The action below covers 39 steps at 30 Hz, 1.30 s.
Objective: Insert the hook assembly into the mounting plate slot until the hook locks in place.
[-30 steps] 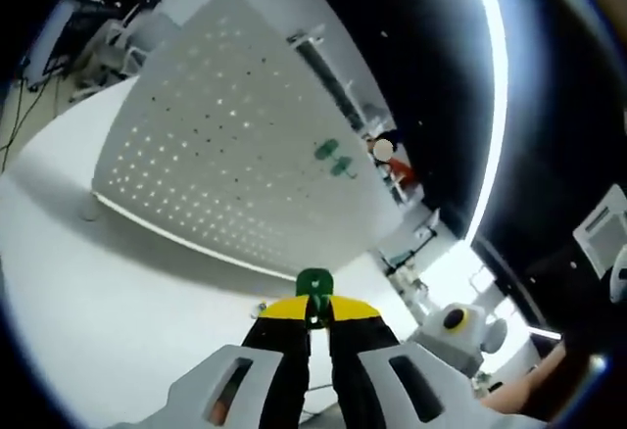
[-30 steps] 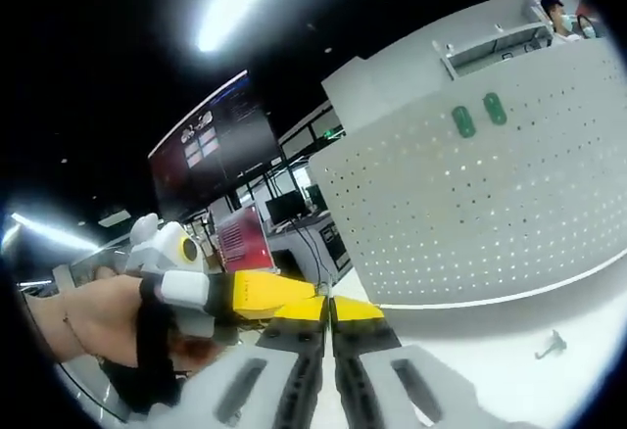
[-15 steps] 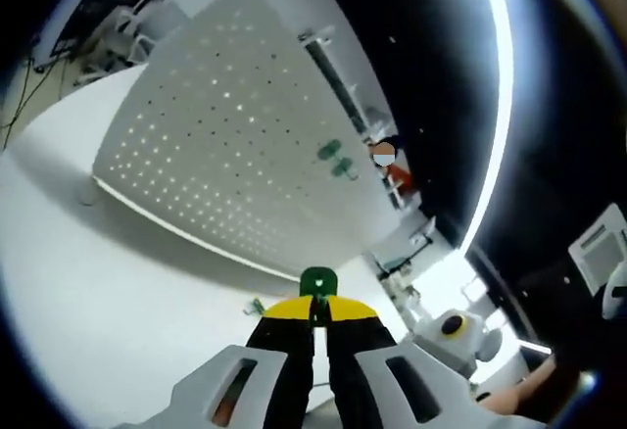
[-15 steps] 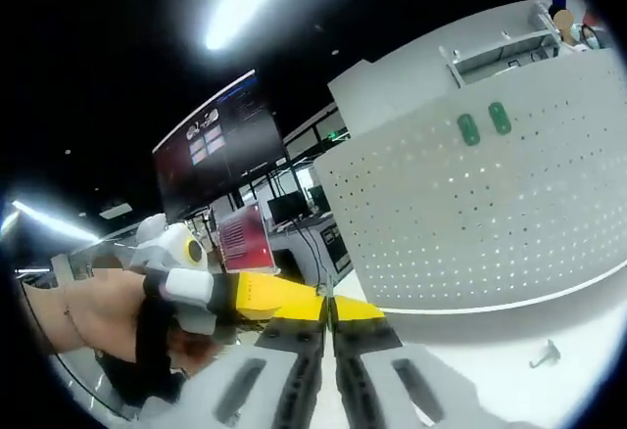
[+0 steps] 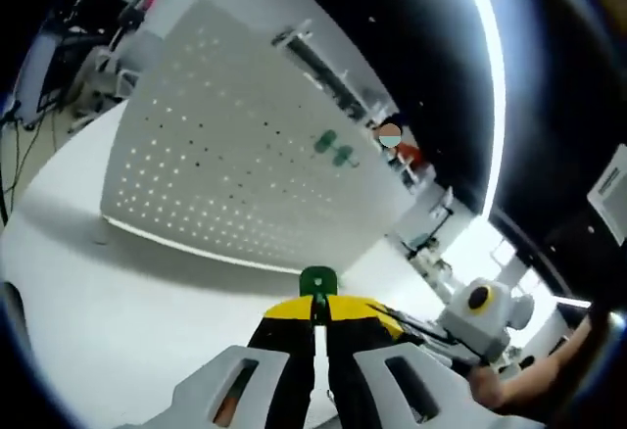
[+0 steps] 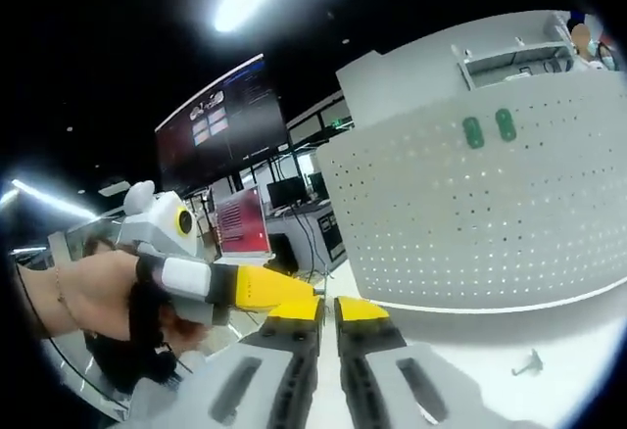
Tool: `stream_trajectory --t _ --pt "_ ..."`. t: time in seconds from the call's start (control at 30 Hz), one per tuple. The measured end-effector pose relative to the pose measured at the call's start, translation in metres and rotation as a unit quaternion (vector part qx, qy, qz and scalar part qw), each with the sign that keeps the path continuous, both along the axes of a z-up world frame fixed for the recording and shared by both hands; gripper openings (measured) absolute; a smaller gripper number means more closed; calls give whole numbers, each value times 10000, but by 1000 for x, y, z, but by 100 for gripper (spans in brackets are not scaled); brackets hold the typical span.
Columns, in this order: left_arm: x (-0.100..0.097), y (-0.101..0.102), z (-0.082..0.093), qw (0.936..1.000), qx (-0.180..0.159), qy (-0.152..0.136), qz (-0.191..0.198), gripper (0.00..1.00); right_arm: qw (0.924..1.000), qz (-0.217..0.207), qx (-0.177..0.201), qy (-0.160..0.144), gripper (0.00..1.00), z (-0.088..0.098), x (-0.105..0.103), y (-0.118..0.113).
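Care is needed: left hand-held gripper [image 5: 315, 313] pinching the green hook [image 5: 316, 280] should aim straight at pegboard [image 5: 225, 165]; right hand-held gripper [image 6: 326, 313] is slightly apart, empty.

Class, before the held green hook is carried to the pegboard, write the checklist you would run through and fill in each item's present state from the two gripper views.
1. Left gripper shut on the green hook: ok.
2. White pegboard in sight ahead: ok.
3. Two green pieces already on the board, showing where mounts sit: ok.
4. Hook at the board: not ok, a stretch of white table lies between.
5. Right gripper free: ok, jaws slightly apart with nothing between.
6. Small loose part lying on the table, ready to use: cannot tell.
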<state>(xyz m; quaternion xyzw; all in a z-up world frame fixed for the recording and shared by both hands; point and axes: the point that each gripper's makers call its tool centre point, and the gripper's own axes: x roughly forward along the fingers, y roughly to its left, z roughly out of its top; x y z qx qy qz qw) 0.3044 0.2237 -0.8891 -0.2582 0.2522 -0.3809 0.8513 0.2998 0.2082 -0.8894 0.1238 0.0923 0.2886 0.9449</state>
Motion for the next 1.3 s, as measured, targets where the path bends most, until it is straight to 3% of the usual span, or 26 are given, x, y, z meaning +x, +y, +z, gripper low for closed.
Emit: stream_trajectory --t 0.13,0.23,0.33,0.53,0.8,1.07,1.2,1.3 --pt "3 0 1 9995 249 -192 81 1 9999 -20 -159 -10 7 4 -4 -9" --pt "4 -3 5 9986 375 -343 169 1 9988 -38 -494 31 10 -1 -8 -22" --pt "4 -7 13 9974 439 -522 226 1 9981 -115 -589 117 10 -6 -13 -39" --pt "14 -6 31 9881 867 -1165 513 1 9961 -458 -634 399 11 -19 -24 -83" --pt "31 -15 47 9663 1498 -1895 895 1 9913 -521 -1068 572 12 -29 -43 -123" --pt "50 -28 57 9580 1537 -2102 1205 1 9851 -348 -1374 974 15 -50 -62 -143" --pt "65 -25 64 9451 1657 -2400 1473 1 9828 -299 -1417 1149 16 -62 -72 -147" --pt "77 -22 72 9301 1778 -2720 1713 1 9821 -337 -1361 1254 16 -66 -76 -149"
